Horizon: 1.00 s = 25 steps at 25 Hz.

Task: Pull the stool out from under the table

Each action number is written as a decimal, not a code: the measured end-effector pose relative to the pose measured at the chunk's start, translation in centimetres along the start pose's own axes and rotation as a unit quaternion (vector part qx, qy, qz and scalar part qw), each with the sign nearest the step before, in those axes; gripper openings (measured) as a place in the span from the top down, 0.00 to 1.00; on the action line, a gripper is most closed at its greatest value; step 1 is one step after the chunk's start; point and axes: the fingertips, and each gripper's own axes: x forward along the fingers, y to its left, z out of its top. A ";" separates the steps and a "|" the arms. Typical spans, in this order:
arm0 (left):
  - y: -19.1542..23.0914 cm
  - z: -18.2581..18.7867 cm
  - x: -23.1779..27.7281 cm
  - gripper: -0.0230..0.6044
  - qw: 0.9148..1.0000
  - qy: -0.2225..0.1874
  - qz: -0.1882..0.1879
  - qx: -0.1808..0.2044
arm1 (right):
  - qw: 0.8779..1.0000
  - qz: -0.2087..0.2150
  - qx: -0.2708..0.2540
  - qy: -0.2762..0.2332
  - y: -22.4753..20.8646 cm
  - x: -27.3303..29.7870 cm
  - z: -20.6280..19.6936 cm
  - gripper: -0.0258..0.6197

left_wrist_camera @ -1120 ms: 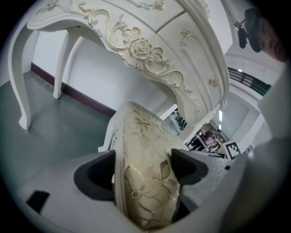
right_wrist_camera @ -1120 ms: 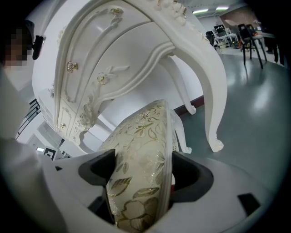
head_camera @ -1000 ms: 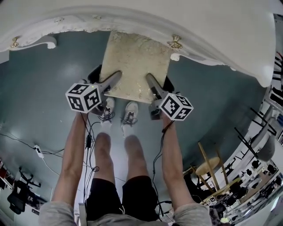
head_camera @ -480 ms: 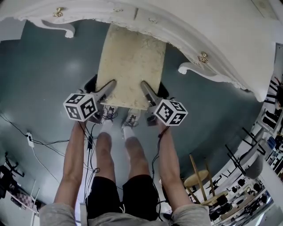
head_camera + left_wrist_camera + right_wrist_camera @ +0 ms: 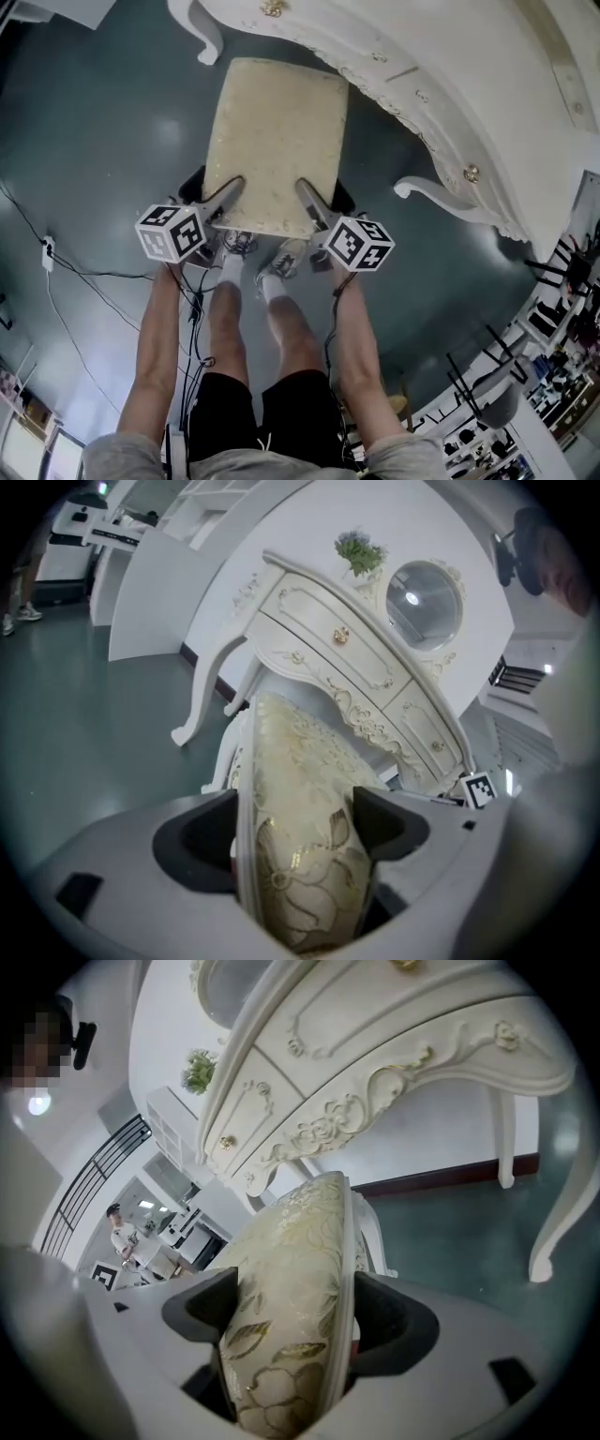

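The stool [image 5: 274, 141] has a cream, gold-patterned cushion and stands on the dark floor, out from under the white ornate dressing table [image 5: 450, 94]. My left gripper [image 5: 228, 192] is shut on the cushion's near left corner. My right gripper [image 5: 309, 195] is shut on its near right corner. In the left gripper view the cushion [image 5: 300, 827] fills the gap between the jaws. In the right gripper view the cushion [image 5: 281, 1326] is likewise clamped between the jaws. The table's curved legs [image 5: 208, 33] stand beyond the stool.
My feet in sneakers [image 5: 234, 246] stand just behind the stool's near edge. Cables [image 5: 84, 291] trail over the grey floor at left. Black racks and furniture [image 5: 553, 300] crowd the right edge. A mirror [image 5: 424, 604] and a plant [image 5: 358, 550] sit on the table.
The stool has come back toward me with both grippers shut on it. More of the cushion shows, and the table edge has drawn away to the upper right.
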 end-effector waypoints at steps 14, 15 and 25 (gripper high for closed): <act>9.2 1.4 -11.5 0.35 0.990 -0.092 0.079 -0.073 | 0.991 0.082 -0.081 0.068 12.8 7.6 -2.8 0.35; 9.8 1.5 -12.1 0.35 0.989 -0.097 0.083 -0.077 | 0.990 0.086 -0.085 0.072 13.6 8.1 -2.9 0.35; 16.6 2.8 -17.8 0.35 0.976 -0.135 0.117 -0.122 | 0.978 0.119 -0.129 0.117 21.4 14.3 -4.9 0.35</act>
